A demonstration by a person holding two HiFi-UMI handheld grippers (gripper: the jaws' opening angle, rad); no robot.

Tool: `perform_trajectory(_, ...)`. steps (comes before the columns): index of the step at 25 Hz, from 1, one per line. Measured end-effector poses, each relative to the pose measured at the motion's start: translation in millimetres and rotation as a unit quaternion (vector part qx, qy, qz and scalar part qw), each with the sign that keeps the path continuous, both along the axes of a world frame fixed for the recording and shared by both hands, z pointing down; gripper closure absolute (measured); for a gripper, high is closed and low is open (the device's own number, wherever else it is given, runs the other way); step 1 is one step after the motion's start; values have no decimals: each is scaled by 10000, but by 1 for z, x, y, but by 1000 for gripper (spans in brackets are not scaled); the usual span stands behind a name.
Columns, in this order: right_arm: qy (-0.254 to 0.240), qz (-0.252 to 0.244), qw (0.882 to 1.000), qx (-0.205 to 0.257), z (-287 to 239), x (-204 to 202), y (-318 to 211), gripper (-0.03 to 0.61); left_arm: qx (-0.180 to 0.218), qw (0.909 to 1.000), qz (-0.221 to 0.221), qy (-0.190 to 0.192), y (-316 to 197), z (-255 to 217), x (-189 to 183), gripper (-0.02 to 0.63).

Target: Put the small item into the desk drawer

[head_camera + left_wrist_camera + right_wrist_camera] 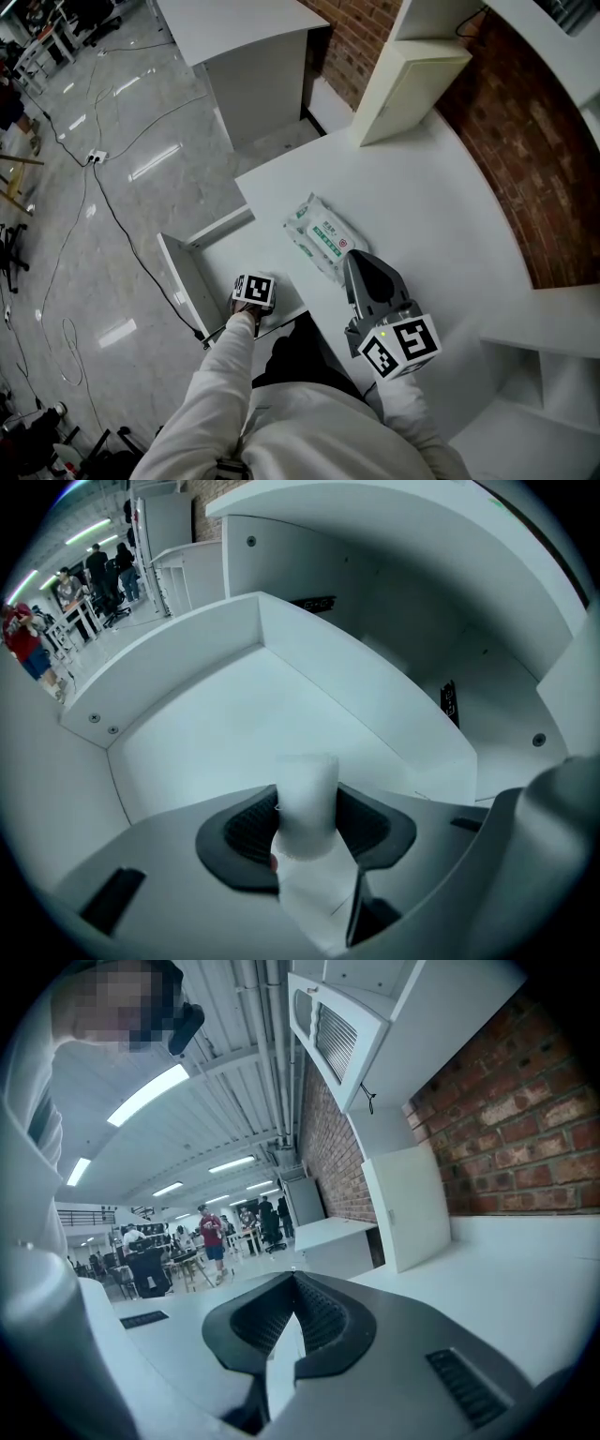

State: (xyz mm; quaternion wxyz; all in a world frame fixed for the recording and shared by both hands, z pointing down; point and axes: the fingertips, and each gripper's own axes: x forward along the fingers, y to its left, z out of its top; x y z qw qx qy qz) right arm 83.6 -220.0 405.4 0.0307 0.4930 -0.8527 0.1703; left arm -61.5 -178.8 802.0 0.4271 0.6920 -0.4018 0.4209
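In the left gripper view, my left gripper (307,829) is shut on a small white cylindrical item (309,785) that stands up between the dark pads. It hangs over the bare white floor of the open desk drawer (216,724). The head view shows the left gripper (253,292) low over the pulled-out drawer (225,248) at the desk's left side. My right gripper (359,258) rests above the white desk (441,206), just right of the drawer. Its jaws (292,1283) meet at the tip with nothing between them.
A green-and-white pack of wipes (323,236) lies on the desk just beyond the right gripper. A white cabinet box (408,84) stands at the far end by the brick wall (534,159). Cables (103,206) run over the floor to the left.
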Motion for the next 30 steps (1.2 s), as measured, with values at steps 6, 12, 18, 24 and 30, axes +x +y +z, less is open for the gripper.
perform_trajectory(6,35,-46,10000,-9,1,-1,-1,551,-140,9999,41,30,8,9,6,422)
perform_trajectory(12,32,-32,10000,-76,7,-1,-2,551,-243,9997,24,101,10,16,10,422)
perform_trajectory(18,90,-53,9999,-115,8,1,-2,551,-262,9996,62,116,11,16,11,414)
perform_trajectory(24,77,-62,9999,-64,6,-3,-1,551,-13,9999,13,158,-3,2,5,390)
perform_trajectory(30,-31,-18,10000,-25,2,-6,1,551,964,9952,-90,116,-41,-74,-10,390)
